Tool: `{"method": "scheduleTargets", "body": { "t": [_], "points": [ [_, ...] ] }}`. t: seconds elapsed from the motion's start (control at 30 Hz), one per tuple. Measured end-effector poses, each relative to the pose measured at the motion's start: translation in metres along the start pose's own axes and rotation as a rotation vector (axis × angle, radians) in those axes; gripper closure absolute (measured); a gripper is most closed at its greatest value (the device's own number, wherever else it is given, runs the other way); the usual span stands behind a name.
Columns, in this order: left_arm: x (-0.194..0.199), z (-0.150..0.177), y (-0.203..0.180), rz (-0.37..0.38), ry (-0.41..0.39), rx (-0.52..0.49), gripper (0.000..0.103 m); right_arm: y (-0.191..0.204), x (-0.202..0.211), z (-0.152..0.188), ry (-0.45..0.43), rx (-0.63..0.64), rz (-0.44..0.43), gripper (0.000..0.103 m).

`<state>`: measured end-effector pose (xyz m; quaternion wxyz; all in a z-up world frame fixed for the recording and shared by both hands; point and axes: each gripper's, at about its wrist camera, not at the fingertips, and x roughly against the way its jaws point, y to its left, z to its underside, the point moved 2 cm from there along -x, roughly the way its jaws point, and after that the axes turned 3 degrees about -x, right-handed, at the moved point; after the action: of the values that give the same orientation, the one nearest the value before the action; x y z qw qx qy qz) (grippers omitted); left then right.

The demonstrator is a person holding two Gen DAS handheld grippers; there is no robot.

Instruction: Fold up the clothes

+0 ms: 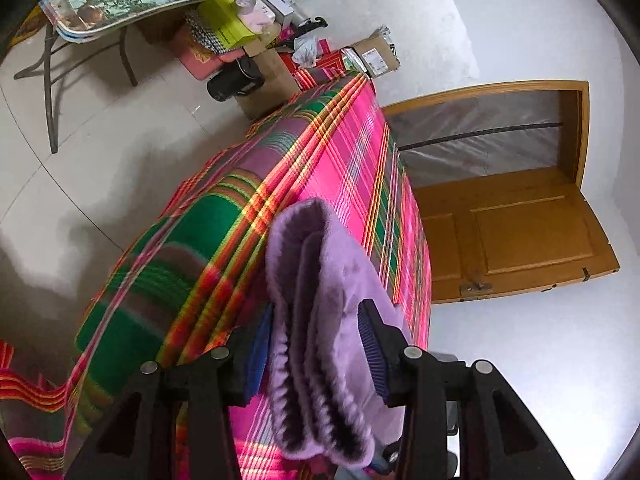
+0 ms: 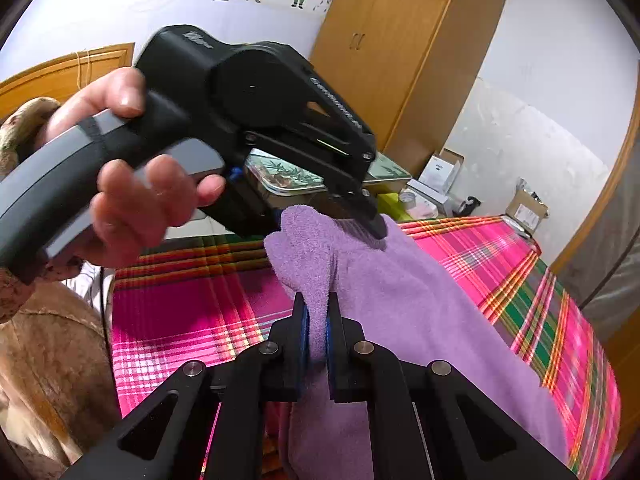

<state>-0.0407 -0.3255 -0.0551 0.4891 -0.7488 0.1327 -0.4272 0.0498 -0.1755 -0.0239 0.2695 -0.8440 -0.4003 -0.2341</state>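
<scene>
Your right gripper (image 2: 317,334) is pinched nearly shut on a bunched edge of the purple garment (image 2: 420,304), cloth squeezed between the blue pads, at 6 o'clock in the right wrist view. Your left gripper (image 1: 316,344) has its jaws wider, with several stacked layers of the same purple fleece (image 1: 320,304) sitting between the fingers; judging by the thick bundle it is clamped on them, not loose. In the right wrist view that left gripper (image 2: 372,226) sits at 12 o'clock of the cloth, tips biting the far edge, your hand (image 2: 132,204) round its handle at 9 o'clock. Garment is lifted off the plaid bedspread (image 2: 192,312) at the gripped edges and drapes down toward 4 o'clock, where it rests on the bed. Step, as I read it: mid-fold, both ends held up, a layered fold already stacked in the left jaws. Next move probably calls for carrying the two held edges together or laying them down flat on the spread, keeping tension even so the layers don't slip, then letting go. Count: two grippers, one purple garment, one bedspread, one hand visible, one wardrobe (image 2: 404,52) at 1 o'clock, one folding table (image 1: 132,4) at 11 o'clock in the left view, one wooden door (image 1: 516,232) at 3 o'clock; cartons by the wall, several, too cluttered to count.
</scene>
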Motion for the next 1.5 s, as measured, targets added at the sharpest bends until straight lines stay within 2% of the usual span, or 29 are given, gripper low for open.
{"method": "scheduleTargets", "body": {
  "t": [0.1, 0.17, 0.2, 0.6, 0.93, 1.13, 1.23, 1.27, 1.5],
  "points": [
    [-0.006, -0.004, -0.004, -0.012, 0.012, -0.008, 0.068, -0.001, -0.002, 0.0, 0.008, -0.008, -0.005, 0.095],
    [-0.008, -0.006, -0.006, -0.015, 0.015, -0.014, 0.081, -0.001, -0.002, 0.0, 0.019, -0.012, -0.007, 0.095],
    [-0.009, -0.007, -0.006, -0.017, 0.016, -0.018, 0.083, -0.001, -0.003, 0.001, 0.024, -0.013, -0.008, 0.095],
    [0.0, -0.008, -0.008, -0.053, -0.005, -0.07, 0.088, 0.001, -0.008, -0.001, 0.035, -0.022, -0.02, 0.095],
    [0.01, -0.013, -0.008, -0.065, -0.057, -0.104, 0.098, 0.004, -0.016, -0.005, 0.052, -0.032, -0.041, 0.095],
    [0.013, -0.011, -0.004, -0.06, -0.052, -0.086, 0.095, -0.004, -0.016, -0.004, 0.044, -0.06, -0.044, 0.095],
    [0.02, -0.008, 0.004, -0.063, -0.043, -0.058, 0.07, -0.005, -0.015, -0.004, 0.042, -0.061, -0.044, 0.095],
    [0.022, -0.008, 0.007, -0.065, -0.04, -0.041, 0.067, -0.004, -0.015, -0.004, 0.04, -0.06, -0.043, 0.095],
    [0.024, 0.0, 0.021, -0.045, -0.005, 0.011, 0.062, -0.005, -0.009, -0.002, 0.025, -0.075, -0.04, 0.096]
  ]
}}
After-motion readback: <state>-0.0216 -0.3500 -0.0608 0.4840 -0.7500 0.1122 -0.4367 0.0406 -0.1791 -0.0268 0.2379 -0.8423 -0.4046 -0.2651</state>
